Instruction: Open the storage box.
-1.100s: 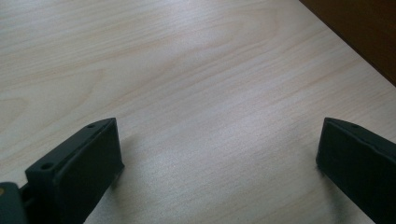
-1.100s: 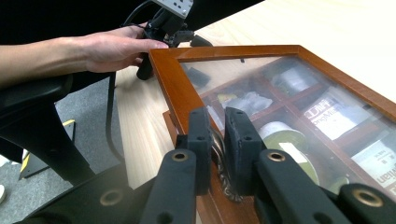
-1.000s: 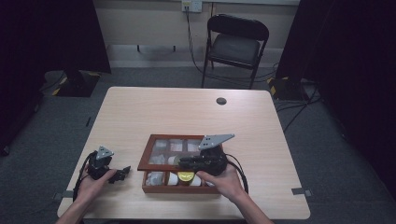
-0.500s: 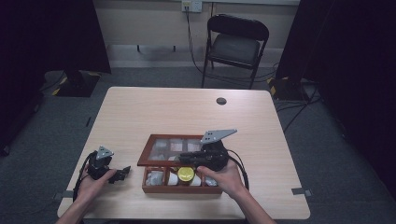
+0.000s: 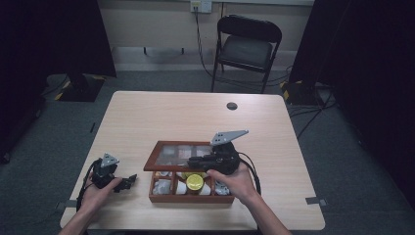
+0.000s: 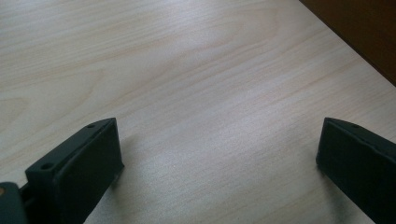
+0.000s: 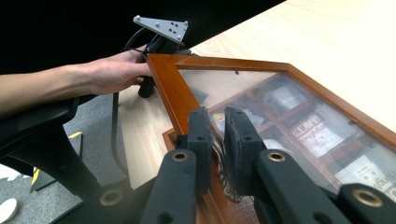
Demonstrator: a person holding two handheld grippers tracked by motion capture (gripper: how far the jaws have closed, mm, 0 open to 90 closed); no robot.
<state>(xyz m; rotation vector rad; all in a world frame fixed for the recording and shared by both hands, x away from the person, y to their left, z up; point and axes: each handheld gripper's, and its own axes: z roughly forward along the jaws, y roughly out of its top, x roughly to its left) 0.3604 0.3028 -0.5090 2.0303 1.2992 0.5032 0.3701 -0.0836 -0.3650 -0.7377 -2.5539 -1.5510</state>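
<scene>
The fingers point(image 7: 240, 140) of the right gripper point(image 7: 217, 140) are pinched onto the near edge of the glass lid point(image 7: 280, 107) of a wooden box point(image 5: 191, 196), the two black jaws standing close together at the bottom middle of the right gripper view with the wooden frame between them. In the high view that lid point(image 5: 176, 154) sits tilted up over the box, just below the middle of the frame, and the right gripper point(image 5: 195, 161) reaches in from the right side over it. Compartments at the box's front show white packets and a yellow round thing point(image 5: 195, 182).

Over at the lower left of the high view the left gripper point(image 5: 128, 181) rests on the table point(image 5: 171, 117), well apart from the box. Its jaws stand wide apart in the left gripper view, one at each lower corner, holding nothing, with bare pale wood between them.

A black folding chair point(image 5: 247, 46) stands beyond the table at the top of the frame.
</scene>
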